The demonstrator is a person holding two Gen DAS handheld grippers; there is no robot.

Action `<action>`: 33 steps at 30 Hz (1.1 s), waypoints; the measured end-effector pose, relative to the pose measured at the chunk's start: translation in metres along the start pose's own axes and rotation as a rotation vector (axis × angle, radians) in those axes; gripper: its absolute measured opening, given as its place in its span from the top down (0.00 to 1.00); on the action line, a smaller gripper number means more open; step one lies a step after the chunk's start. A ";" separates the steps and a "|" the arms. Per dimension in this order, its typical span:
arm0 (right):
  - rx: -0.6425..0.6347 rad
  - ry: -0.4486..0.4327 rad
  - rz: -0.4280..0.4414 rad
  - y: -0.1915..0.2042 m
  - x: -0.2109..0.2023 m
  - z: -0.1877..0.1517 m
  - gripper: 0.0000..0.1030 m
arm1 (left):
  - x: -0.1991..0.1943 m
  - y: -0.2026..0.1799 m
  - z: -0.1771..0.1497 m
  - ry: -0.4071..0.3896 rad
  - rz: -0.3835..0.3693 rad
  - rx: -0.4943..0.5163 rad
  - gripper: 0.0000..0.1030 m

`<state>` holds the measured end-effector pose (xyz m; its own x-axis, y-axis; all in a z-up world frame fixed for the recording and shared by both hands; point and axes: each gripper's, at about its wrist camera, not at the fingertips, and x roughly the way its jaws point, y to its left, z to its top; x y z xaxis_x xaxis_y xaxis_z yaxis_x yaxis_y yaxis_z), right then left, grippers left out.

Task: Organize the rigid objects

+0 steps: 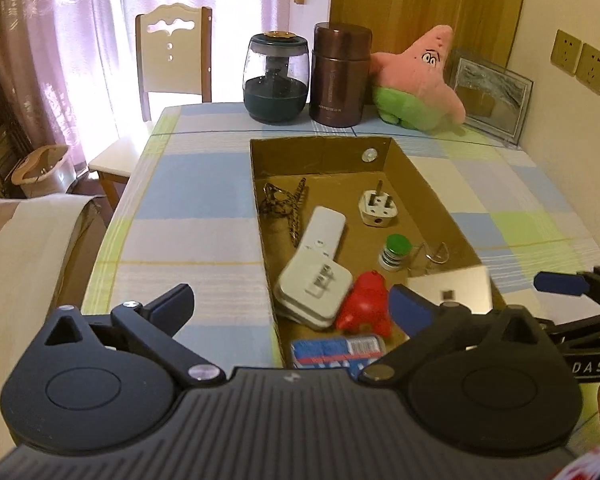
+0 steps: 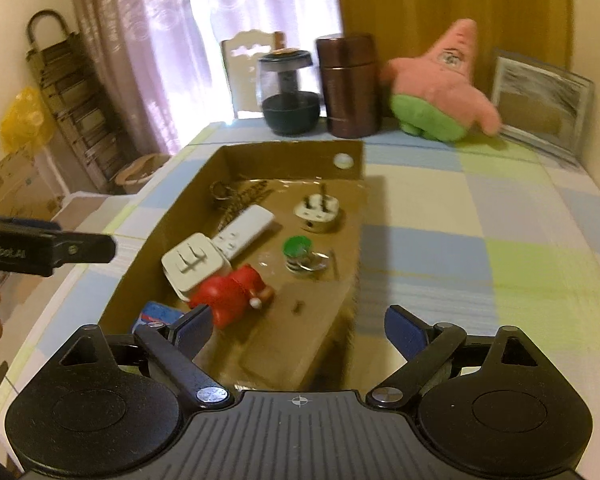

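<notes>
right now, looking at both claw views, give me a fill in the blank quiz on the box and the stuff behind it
1. The red toy lies inside the ____ box.
2. The small bottle in the box has a ____ cap.
3. The pink plush star wears ____ shorts.
4. Both the left claw and right claw are ____ and hold nothing.

Missing words: cardboard; green; green; open

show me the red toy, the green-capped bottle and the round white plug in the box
red toy (image 1: 366,304), left wrist view, on its rounded body
green-capped bottle (image 1: 398,245), left wrist view, on the green cap
round white plug (image 2: 315,211), right wrist view, on its top face by the pins
</notes>
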<state>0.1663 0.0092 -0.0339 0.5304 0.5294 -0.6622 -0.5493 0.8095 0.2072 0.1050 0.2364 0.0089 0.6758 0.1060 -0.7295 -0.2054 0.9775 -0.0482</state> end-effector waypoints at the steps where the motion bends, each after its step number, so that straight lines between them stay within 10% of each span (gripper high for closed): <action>1: 0.014 0.002 -0.006 -0.002 -0.006 -0.002 0.13 | -0.006 -0.003 -0.004 -0.001 -0.003 -0.003 0.01; 33: -0.025 0.058 -0.029 0.031 -0.125 -0.064 0.13 | -0.126 -0.054 -0.111 0.049 0.080 -0.119 0.02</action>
<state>0.0418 -0.0484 0.0084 0.5086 0.4897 -0.7081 -0.5504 0.8174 0.1700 -0.0476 0.1500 0.0270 0.6195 0.1705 -0.7662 -0.3412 0.9376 -0.0672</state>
